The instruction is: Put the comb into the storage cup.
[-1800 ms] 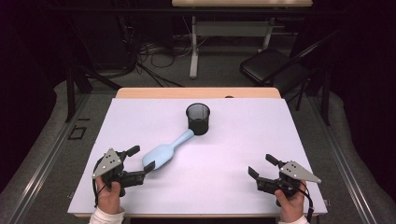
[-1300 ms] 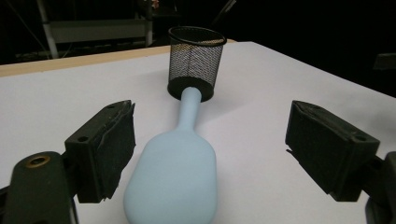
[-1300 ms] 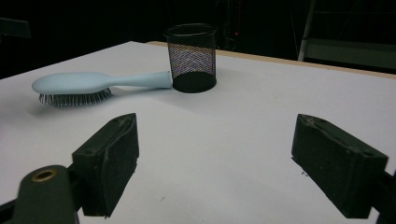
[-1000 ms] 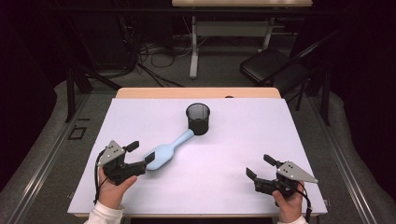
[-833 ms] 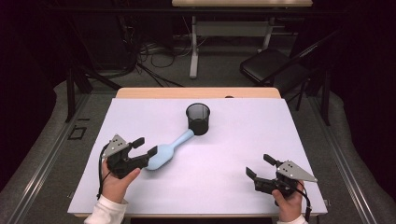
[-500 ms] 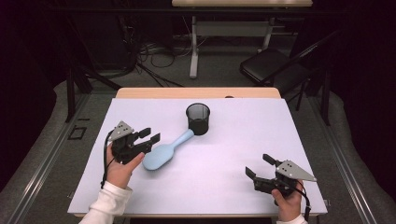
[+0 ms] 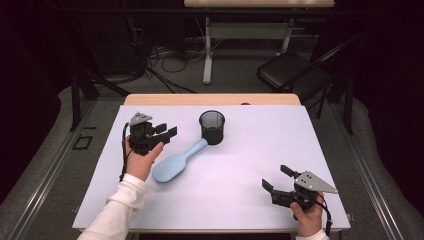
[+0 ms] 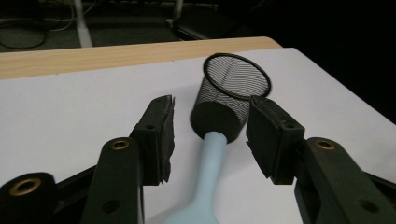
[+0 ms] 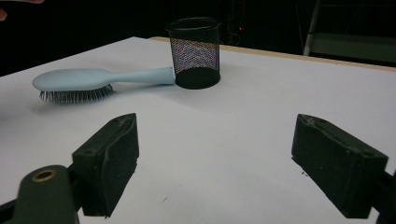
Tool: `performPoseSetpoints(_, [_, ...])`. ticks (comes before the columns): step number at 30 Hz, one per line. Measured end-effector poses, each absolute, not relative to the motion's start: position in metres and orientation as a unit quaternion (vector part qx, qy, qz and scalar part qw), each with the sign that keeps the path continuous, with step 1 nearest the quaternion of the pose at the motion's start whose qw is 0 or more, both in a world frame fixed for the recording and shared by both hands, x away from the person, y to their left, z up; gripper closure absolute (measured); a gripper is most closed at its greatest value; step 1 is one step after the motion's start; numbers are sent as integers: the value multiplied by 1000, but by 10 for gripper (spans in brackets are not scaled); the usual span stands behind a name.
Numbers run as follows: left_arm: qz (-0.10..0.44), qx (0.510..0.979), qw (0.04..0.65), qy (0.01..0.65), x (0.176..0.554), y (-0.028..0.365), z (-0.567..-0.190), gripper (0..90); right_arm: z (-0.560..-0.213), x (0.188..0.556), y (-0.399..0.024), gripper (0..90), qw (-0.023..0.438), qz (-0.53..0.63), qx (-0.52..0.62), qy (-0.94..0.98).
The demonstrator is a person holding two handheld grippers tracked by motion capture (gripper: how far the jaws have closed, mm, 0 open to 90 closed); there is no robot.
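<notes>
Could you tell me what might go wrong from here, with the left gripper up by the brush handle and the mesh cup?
The left gripper, its jaws just narrowed with nothing between them, hovers above the hairbrush. Its handle tip touches the mesh cup, so a clumsy grab could push or tip the light cup. The brush lies bristles down, so it might rock or slip in a pinch.

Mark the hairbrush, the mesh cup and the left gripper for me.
hairbrush (image 7: 170, 167), high view, back of the head.
mesh cup (image 7: 212, 127), high view, side wall.
left gripper (image 8: 210, 133), left gripper view, midway between its fingers.
</notes>
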State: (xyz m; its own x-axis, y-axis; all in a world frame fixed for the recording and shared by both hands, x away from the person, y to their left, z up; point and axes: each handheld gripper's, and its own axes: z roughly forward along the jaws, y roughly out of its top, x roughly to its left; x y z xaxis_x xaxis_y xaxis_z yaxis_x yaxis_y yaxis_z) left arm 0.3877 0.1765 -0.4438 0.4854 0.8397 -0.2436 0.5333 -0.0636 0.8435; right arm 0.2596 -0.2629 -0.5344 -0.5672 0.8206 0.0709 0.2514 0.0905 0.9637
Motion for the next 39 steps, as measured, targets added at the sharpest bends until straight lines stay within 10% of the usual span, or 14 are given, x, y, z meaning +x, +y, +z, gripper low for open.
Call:
performPoseSetpoints(18, [129,726,392,550,438,138,-470,873,-536,260,-264,145,251,550,393,693])
performPoseSetpoints(39, [78,730,323,598,461,104,-502,900,-536,260,-264,146,247,555,390,692])
